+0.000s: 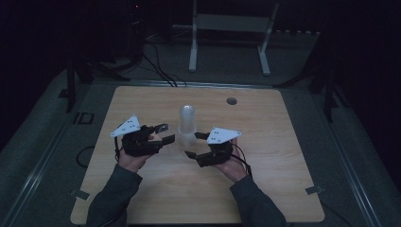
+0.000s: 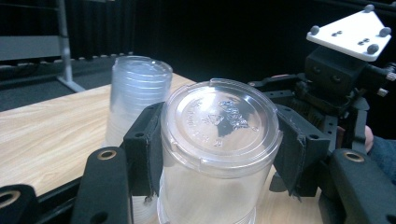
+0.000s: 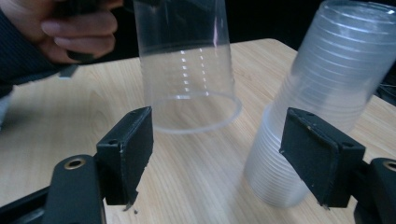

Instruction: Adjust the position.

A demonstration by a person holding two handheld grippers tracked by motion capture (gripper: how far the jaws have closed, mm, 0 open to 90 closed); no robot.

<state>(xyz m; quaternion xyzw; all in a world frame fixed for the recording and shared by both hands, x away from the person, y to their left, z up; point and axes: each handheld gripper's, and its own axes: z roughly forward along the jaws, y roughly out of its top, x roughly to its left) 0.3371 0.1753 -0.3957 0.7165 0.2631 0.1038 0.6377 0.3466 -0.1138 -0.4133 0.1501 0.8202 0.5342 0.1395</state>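
The left gripper (image 2: 217, 154) is gripping a single cup (image 2: 217, 140) beside the cup stack (image 2: 135, 93), while the right gripper (image 3: 219, 154) is waiting half-open, needing to set it aside.

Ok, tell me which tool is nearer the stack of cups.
Right. The right tool has one jaw beside the stack of cups, not gripping it. The left tool sits farther off, shut on a single cup.

Light wooden table (image 1: 265, 189) with rounded corners; round grommet hole (image 1: 231, 100) near the far edge. Beyond it, white metal stand (image 1: 230, 33) on grey floor (image 1: 42, 127), black cables (image 1: 158, 66) trailing across. Dark backdrop behind. Small grey brackets (image 1: 314, 190) at the table's near corners.
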